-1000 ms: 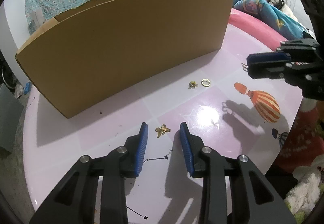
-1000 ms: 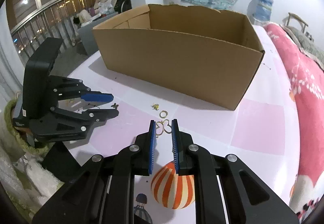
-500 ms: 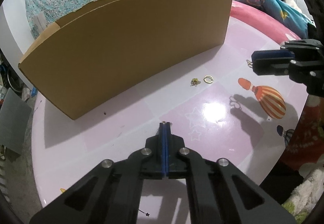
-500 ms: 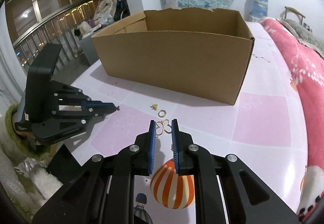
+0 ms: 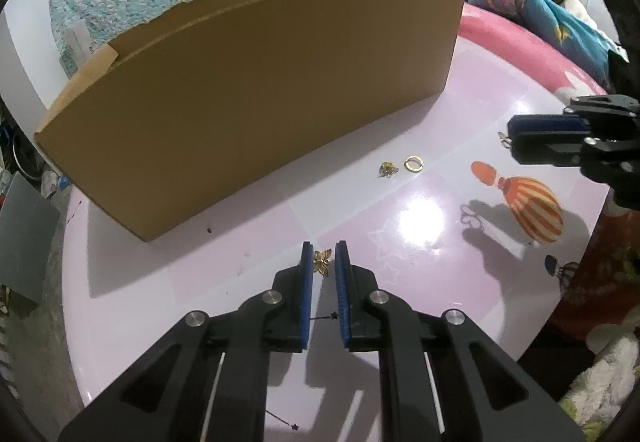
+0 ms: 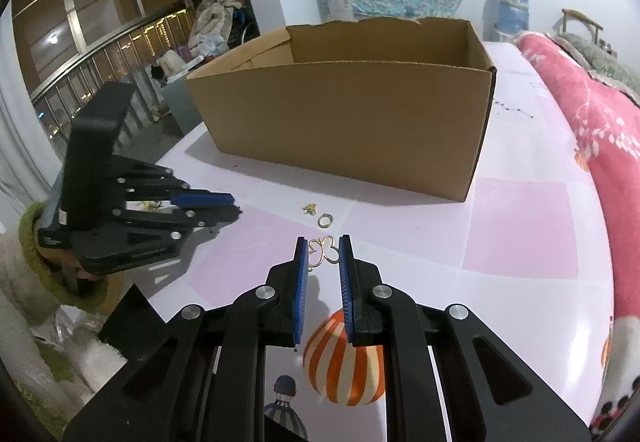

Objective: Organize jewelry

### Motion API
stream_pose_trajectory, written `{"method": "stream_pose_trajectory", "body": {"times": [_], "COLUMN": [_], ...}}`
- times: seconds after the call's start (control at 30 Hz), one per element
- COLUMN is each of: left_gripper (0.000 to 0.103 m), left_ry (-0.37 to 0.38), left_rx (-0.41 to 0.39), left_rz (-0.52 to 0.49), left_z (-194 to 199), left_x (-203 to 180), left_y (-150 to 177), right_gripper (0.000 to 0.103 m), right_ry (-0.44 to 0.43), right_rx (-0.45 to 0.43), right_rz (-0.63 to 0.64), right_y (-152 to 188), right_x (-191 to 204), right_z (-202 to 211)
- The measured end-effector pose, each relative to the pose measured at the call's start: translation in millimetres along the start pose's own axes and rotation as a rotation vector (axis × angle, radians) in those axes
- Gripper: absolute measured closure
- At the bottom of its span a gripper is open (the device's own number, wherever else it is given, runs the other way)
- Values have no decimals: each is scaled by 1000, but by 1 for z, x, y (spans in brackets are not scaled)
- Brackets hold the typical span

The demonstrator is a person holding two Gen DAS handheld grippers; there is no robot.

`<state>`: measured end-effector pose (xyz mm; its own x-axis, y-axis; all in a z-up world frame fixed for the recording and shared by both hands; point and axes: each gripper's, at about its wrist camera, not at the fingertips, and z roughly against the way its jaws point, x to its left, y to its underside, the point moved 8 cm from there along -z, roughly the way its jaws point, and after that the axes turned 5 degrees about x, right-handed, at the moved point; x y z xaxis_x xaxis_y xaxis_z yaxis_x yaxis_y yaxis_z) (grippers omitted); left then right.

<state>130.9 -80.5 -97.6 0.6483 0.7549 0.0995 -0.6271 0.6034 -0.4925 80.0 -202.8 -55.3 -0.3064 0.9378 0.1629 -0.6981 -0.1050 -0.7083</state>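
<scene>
A small gold butterfly charm stands between the blue pads of my left gripper, low over the pink table. The jaws are opening: the charm leans on the left pad, with a thin gap to the right one. My right gripper hovers over the table, shut on a gold wire earring pinched at its tips. That gripper also shows in the left wrist view, and the left gripper in the right wrist view. A gold ring and a small gold cluster lie between them.
An open cardboard box stands along the far side of the table, its long wall just behind the jewelry. Balloon prints mark the tabletop. A pink quilt lies to the right. A green sleeve is behind the left gripper.
The left jaws closed fully over the butterfly charm, then parted a little, leaving it upright between the pads. The right gripper kept its hold on the wire earring.
</scene>
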Motion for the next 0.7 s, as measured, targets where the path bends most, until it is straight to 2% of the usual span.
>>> {"method": "stream_pose_trajectory", "body": {"times": [0.17,0.23,0.37,0.7], "left_gripper": [92,97,97,97], "left_ry": [3,11,-19,5], "left_rx": [3,8,-1,-20], "left_rz": [-32,-44,-83,-67], "left_z": [-1,-1,-1,6], "left_x": [0,-2,-7,-10], "left_y": [-1,-1,-2,-3], "right_gripper": [90,90,90,90], "right_ry": [-8,-10,-14,-10], "right_rx": [-3,-4,-6,-18], "right_rz": [-11,-14,-14,-20], "right_y": [2,2,2,-1], "right_x": [-1,-1,0,-1], "right_z": [0,0,-1,4]}}
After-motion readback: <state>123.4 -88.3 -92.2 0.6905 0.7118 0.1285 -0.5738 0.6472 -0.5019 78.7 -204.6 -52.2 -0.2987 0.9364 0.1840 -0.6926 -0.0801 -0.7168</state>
